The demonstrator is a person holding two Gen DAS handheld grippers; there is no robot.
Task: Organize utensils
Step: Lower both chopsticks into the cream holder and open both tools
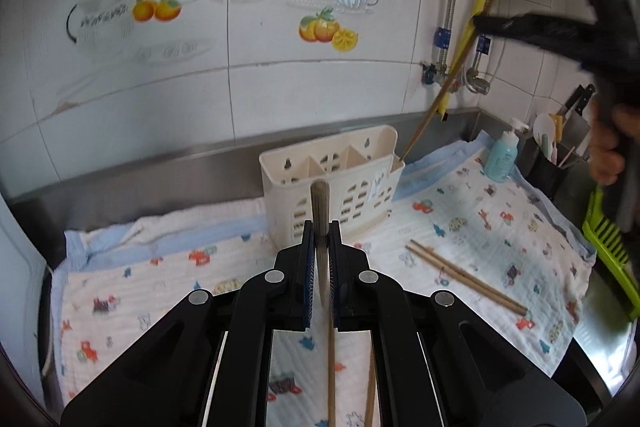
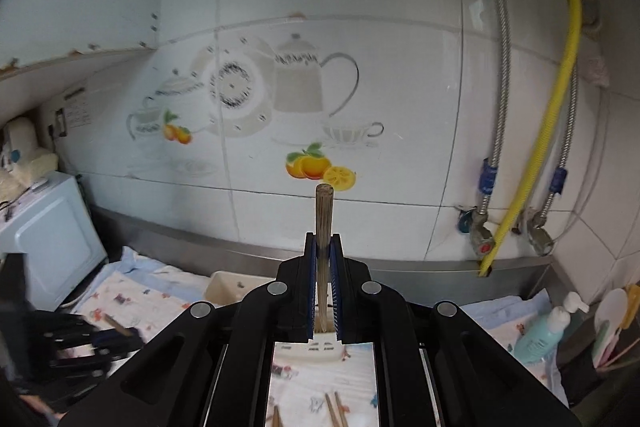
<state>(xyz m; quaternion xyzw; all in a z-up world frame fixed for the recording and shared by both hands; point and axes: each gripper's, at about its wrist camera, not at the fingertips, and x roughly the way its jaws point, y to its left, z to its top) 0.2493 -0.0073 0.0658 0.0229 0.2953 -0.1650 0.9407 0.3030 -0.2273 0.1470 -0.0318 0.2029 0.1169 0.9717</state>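
My left gripper [image 1: 321, 227] is shut on a wooden chopstick [image 1: 319, 199] whose blunt end sticks up past the pads. Behind it a white slotted utensil holder [image 1: 332, 179] stands on the printed cloth [image 1: 500, 227]. My right gripper [image 1: 500, 25], blurred at upper right, is shut on a second chopstick [image 1: 432, 107] that slants down, its lower end at the holder's rightmost compartment. In the right wrist view that gripper [image 2: 323, 239] clamps this chopstick [image 2: 324, 211] above the holder [image 2: 236, 285]. The left gripper [image 2: 116, 335] shows blurred at lower left. Two loose chopsticks [image 1: 464, 277] lie on the cloth.
A teal pump bottle [image 1: 502, 159], a dark caddy with knives and spatulas [image 1: 548, 167] and a green rack [image 1: 608, 239] stand at the right. A yellow hose [image 2: 560, 115] and metal pipes hang on the tiled wall. A white microwave [image 2: 52, 239] stands at the left.
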